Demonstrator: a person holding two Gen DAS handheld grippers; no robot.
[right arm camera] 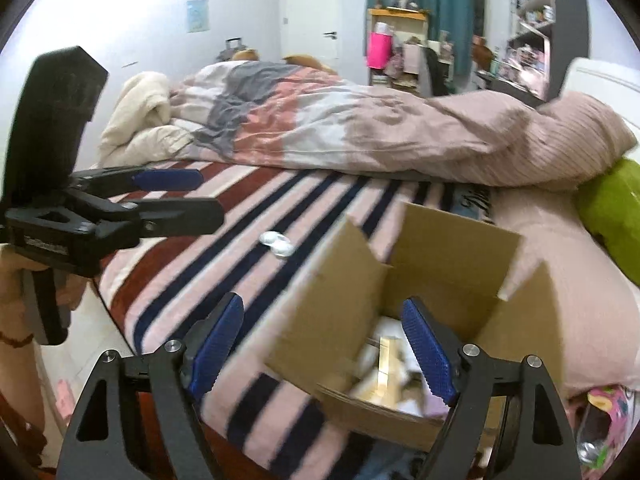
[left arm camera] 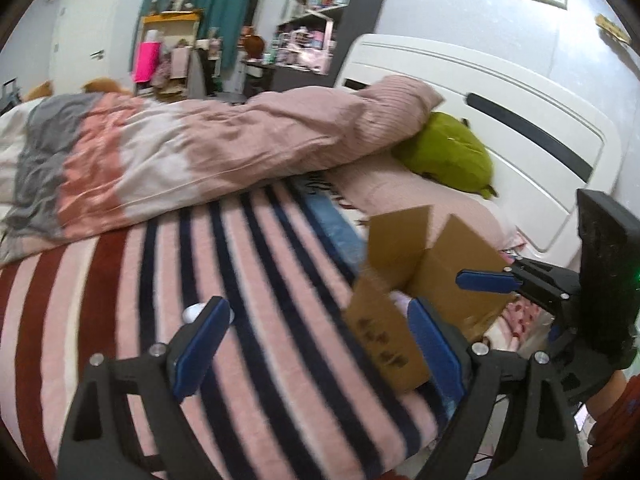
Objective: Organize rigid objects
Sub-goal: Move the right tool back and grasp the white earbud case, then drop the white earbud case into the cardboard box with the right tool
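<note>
An open cardboard box (right arm camera: 452, 268) stands on the striped blanket near the bed's front edge, with pale and yellowish items inside it (right arm camera: 384, 356). It also shows in the left wrist view (left arm camera: 416, 276). A small clear shiny object (right arm camera: 277, 243) lies on the blanket left of the box; in the left wrist view it peeks out (left arm camera: 192, 313) behind my left finger. My left gripper (left arm camera: 320, 344) is open and empty above the blanket, left of the box. My right gripper (right arm camera: 324, 344) is open and empty at the box's near left flap.
A rumpled pink and grey duvet (right arm camera: 340, 120) lies across the bed behind the blanket. A green plush (left arm camera: 448, 152) rests by the white headboard (left arm camera: 500, 92). Cluttered shelves (right arm camera: 528, 20) and a door (right arm camera: 310, 12) stand at the back. The bed's edge drops to the floor at the left (right arm camera: 80, 340).
</note>
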